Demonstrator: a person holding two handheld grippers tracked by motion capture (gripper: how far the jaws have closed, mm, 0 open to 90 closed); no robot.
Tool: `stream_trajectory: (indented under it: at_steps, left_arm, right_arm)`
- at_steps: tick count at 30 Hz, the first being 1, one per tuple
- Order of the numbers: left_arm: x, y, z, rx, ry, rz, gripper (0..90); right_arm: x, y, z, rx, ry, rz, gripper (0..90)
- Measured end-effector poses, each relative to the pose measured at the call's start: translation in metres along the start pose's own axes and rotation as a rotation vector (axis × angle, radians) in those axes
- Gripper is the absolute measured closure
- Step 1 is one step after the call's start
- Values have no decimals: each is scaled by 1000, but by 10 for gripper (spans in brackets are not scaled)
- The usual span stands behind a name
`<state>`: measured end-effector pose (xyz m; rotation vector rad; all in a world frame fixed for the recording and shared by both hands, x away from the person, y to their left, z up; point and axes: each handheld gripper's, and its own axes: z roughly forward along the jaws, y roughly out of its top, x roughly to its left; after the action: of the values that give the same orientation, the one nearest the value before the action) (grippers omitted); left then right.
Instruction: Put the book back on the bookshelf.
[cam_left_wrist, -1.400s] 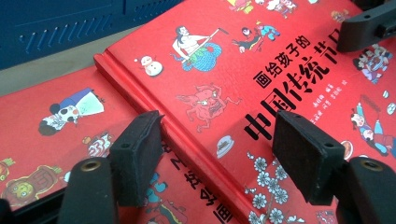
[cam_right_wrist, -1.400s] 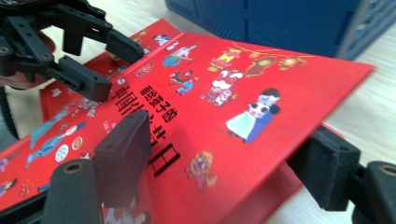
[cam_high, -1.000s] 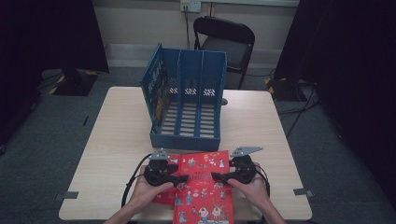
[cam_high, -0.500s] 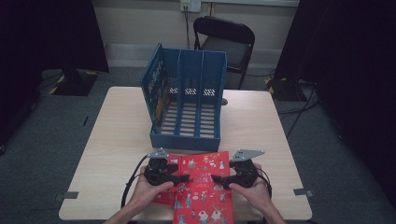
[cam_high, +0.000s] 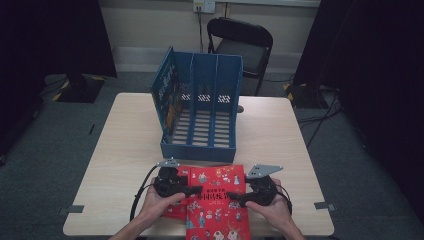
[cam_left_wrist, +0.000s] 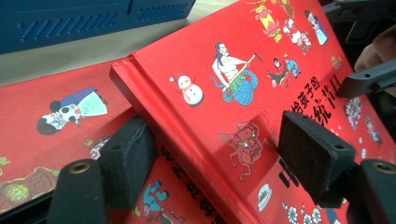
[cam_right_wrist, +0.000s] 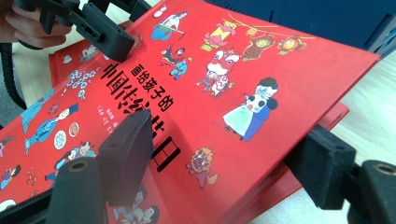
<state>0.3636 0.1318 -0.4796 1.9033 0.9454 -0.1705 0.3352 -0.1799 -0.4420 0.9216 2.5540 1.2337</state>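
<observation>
Two red picture books lie stacked at the table's front edge. The top book (cam_high: 216, 200) (cam_left_wrist: 243, 70) (cam_right_wrist: 243, 70) is tilted up off the lower book (cam_high: 176, 210) (cam_left_wrist: 51, 107) (cam_right_wrist: 338, 114). My left gripper (cam_high: 197, 190) (cam_left_wrist: 219, 154) holds the top book's spine edge, one pad on the cover and one beneath. Its jaws have just been closing with the book between them. On the opposite edge my right gripper (cam_high: 232, 197) (cam_right_wrist: 224, 158) is shut, one pad on the cover and the other under it.
A blue three-slot file rack (cam_high: 200, 115) stands at mid-table just beyond the books, with something colourful at its left wall (cam_high: 169, 100). A black folding chair (cam_high: 242, 42) stands behind the table (cam_high: 280, 135). Bare tabletop lies left and right of the rack.
My right hand has edged slightly toward the table's front edge. The books, the rack and my left hand look the same.
</observation>
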Motion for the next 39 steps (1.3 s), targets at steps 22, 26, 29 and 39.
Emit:
stream_trajectory:
  at_steps: [22,26,29,39]
  left_arm:
    - [15,24,-17,-83,-29,-86,438]
    - [14,30,-22,-115,-34,-86,474]
    - [12,38,-26,-139,-31,-72,483]
    - [12,45,-33,-183,-72,-60,531]
  right_arm:
    - [-15,29,13,-26,-39,68,306]
    - [-15,35,9,-53,-46,64,307]
    - [-15,40,6,-65,-55,67,311]
    - [-16,46,0,-99,-63,84,318]
